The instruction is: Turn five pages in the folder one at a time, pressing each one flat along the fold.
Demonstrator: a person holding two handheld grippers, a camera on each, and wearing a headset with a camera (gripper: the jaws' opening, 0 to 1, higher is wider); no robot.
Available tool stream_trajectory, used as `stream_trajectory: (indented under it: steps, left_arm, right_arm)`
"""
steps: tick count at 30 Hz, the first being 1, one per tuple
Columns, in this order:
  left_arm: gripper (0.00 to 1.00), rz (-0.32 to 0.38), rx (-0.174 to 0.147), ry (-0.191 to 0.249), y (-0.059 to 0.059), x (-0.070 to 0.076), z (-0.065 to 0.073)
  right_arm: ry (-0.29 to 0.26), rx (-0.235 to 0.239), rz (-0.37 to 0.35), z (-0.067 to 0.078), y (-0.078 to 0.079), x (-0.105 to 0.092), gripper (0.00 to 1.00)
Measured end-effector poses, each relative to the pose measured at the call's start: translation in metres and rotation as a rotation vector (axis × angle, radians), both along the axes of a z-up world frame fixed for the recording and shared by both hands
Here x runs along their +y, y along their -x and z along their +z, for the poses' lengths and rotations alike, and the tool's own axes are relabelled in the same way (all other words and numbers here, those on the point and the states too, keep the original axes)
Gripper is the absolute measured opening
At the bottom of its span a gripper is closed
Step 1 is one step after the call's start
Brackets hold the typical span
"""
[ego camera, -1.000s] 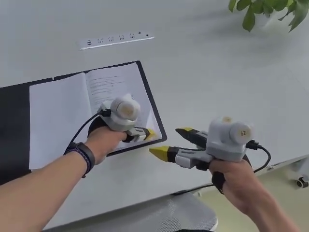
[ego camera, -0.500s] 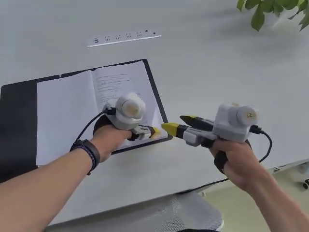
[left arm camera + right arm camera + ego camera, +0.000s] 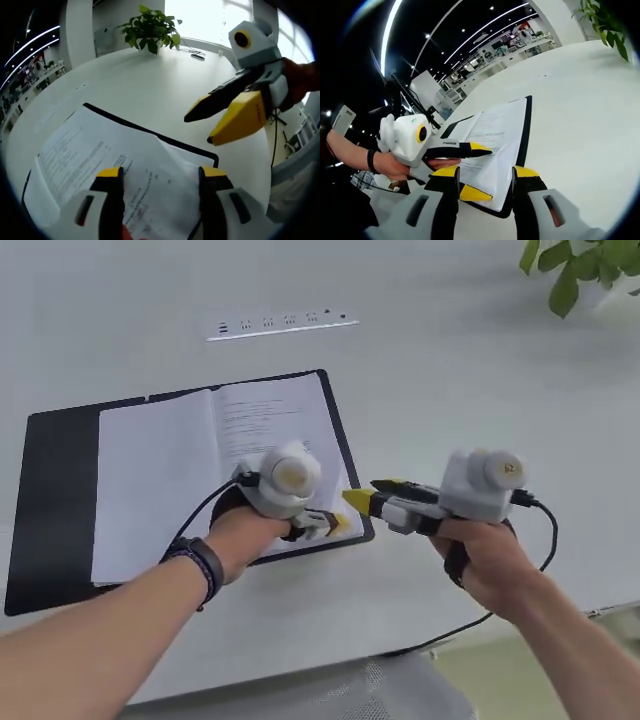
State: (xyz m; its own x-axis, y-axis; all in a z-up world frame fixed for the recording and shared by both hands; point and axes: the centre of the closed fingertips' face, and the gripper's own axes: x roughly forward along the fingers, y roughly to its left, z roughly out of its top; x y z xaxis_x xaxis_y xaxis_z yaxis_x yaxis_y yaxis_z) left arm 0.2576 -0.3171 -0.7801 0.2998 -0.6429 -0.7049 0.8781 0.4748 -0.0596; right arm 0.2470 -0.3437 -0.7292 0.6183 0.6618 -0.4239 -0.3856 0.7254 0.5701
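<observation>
A black folder (image 3: 55, 510) lies open on the white tabletop (image 3: 480, 390). Its white printed pages (image 3: 270, 415) are spread flat, apart from a slight rise at the near right corner of the folder.

The left gripper (image 3: 335, 525) is at that near right corner of the folder, with its yellow-tipped jaws spread over the right-hand page, as the left gripper view (image 3: 160, 172) shows. Whether a jaw touches the paper cannot be told.

The right gripper (image 3: 367, 492) hangs just beside the folder's right edge, off the cover, pointing at the left gripper. Its jaws are also spread and hold nothing, as both gripper views (image 3: 486, 172) (image 3: 198, 131) show.

Beyond the folder's far edge lies a white power strip (image 3: 280, 322). A green leafy plant (image 3: 585, 270) stands well apart from the folder, towards the far right.
</observation>
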Motion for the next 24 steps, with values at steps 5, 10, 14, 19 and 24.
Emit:
stream_trajectory:
  steps: [5,10,14,19,24]
  left_arm:
    - [0.61,0.007,0.0,0.005,0.0,0.0,0.0]
    - [0.61,0.006,-0.001,0.007,0.0,0.0,0.0]
    - [0.63,0.051,0.057,0.074,0.001,-0.003,0.005]
    - [0.66,0.019,0.08,0.056,0.014,0.004,0.011]
    - [0.65,0.056,0.073,0.087,0.024,0.021,0.023]
  right_arm:
    - [-0.009,0.032,0.01,-0.012,-0.008,0.009,0.37]
    - [-0.023,0.05,0.033,-0.018,-0.014,0.023,0.35]
    - [-0.059,0.058,0.049,-0.02,-0.017,0.03,0.28]
    - [-0.087,0.084,0.066,-0.02,-0.011,0.033,0.21]
    - [-0.112,0.097,0.066,-0.019,0.004,0.032,0.1]
